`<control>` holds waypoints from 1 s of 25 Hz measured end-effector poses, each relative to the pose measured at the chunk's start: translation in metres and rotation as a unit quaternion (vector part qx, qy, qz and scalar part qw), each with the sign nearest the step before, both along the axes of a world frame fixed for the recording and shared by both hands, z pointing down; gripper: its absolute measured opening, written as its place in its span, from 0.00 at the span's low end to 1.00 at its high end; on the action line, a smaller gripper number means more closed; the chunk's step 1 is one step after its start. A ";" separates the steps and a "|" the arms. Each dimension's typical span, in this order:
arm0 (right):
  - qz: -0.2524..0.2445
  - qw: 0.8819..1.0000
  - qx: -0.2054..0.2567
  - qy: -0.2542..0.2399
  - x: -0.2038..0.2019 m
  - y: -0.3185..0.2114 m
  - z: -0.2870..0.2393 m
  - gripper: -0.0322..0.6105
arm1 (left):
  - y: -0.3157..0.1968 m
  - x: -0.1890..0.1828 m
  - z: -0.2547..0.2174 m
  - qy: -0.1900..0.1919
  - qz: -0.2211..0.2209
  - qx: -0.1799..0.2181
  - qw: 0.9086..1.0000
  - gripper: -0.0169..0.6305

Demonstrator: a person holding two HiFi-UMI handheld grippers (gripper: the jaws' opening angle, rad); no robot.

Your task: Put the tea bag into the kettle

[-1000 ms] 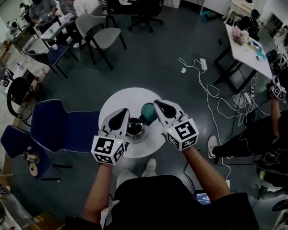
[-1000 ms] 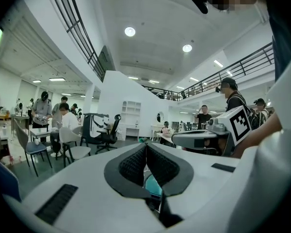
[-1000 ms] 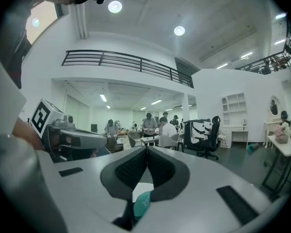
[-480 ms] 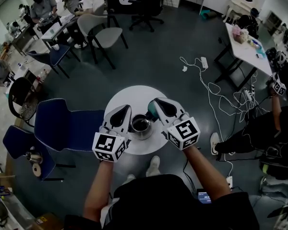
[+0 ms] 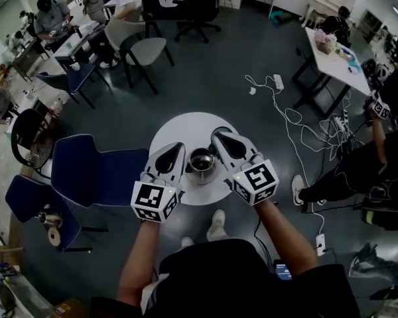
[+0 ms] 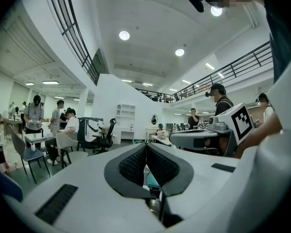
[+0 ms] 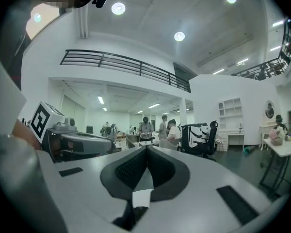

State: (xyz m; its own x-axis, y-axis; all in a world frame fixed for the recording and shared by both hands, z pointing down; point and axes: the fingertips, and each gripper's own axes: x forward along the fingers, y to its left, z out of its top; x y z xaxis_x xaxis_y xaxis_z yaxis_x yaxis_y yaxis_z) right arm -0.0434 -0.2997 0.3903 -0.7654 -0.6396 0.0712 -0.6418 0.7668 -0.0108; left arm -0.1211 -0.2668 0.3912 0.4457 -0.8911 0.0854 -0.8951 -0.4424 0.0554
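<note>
A steel kettle (image 5: 202,161) stands open-topped on the small round white table (image 5: 186,130), between my two grippers. My left gripper (image 5: 176,149) is just left of the kettle; its jaws are shut (image 6: 146,147) and I see nothing held between the pads. My right gripper (image 5: 219,137) reaches past the kettle's right side. Its jaws are shut (image 7: 146,149), and a small white paper tag of the tea bag (image 7: 142,197) sticks out between them low down. The bag itself is hidden. A teal patch and shiny metal (image 6: 153,180) show through the gap under the left pads.
A blue chair (image 5: 93,175) stands close against the table's left side. White cables (image 5: 298,128) trail over the floor to the right, near a white desk (image 5: 331,61). Grey and black chairs (image 5: 146,48) and seated people are farther back. The person's shoe (image 5: 217,224) is below the table.
Both grippers have shifted slightly up and right. The kettle now sits squarely between them. The teal object seen earlier beside the kettle is hidden behind the right gripper.
</note>
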 end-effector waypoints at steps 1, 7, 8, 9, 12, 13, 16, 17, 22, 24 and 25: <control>0.002 1.000 -0.001 -0.002 -0.003 0.006 0.000 0.08 | 0.005 -0.003 0.000 0.001 0.001 0.001 1.000 0.05; 0.009 1.000 0.004 -0.001 -0.014 0.039 -0.006 0.08 | 0.036 -0.006 -0.007 0.000 0.014 0.007 1.000 0.05; 0.012 1.000 0.006 -0.001 -0.014 0.044 -0.007 0.08 | 0.041 -0.008 -0.009 -0.001 0.016 0.007 1.000 0.05; 0.014 1.000 0.006 -0.001 -0.014 0.050 -0.009 0.08 | 0.047 -0.010 -0.010 -0.001 0.017 0.007 1.000 0.05; 0.023 1.000 0.008 -0.006 -0.018 0.066 -0.013 0.08 | 0.063 -0.019 -0.012 0.001 0.019 0.009 1.000 0.05; 0.026 1.000 0.009 -0.007 -0.018 0.071 -0.014 0.08 | 0.068 -0.021 -0.013 0.003 0.020 0.010 1.000 0.05; 0.032 0.999 0.011 -0.008 -0.018 0.086 -0.015 0.08 | 0.081 -0.020 -0.014 0.004 0.029 0.013 0.999 0.05; 0.035 0.999 0.012 -0.009 -0.019 0.091 -0.016 0.08 | 0.086 -0.019 -0.015 0.004 0.033 0.014 0.999 0.05; 0.049 0.999 0.016 -0.008 -0.020 0.118 -0.016 0.08 | 0.113 -0.016 -0.014 -0.004 0.052 0.019 0.998 0.05; 0.053 0.998 0.017 -0.006 -0.023 0.128 -0.015 0.08 | 0.122 -0.019 -0.012 -0.008 0.056 0.020 0.998 0.05; 0.054 0.998 0.018 -0.004 -0.025 0.133 -0.014 0.08 | 0.126 -0.021 -0.010 -0.007 0.056 0.020 0.998 0.05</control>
State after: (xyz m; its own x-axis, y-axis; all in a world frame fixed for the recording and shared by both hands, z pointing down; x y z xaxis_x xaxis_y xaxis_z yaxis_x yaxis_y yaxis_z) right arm -0.0682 -0.1669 0.3764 -0.6926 -0.7202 0.0408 -0.7205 0.6934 0.0090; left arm -0.1417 -0.1405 0.3808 0.5419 -0.8384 0.0586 -0.8404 -0.5416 0.0230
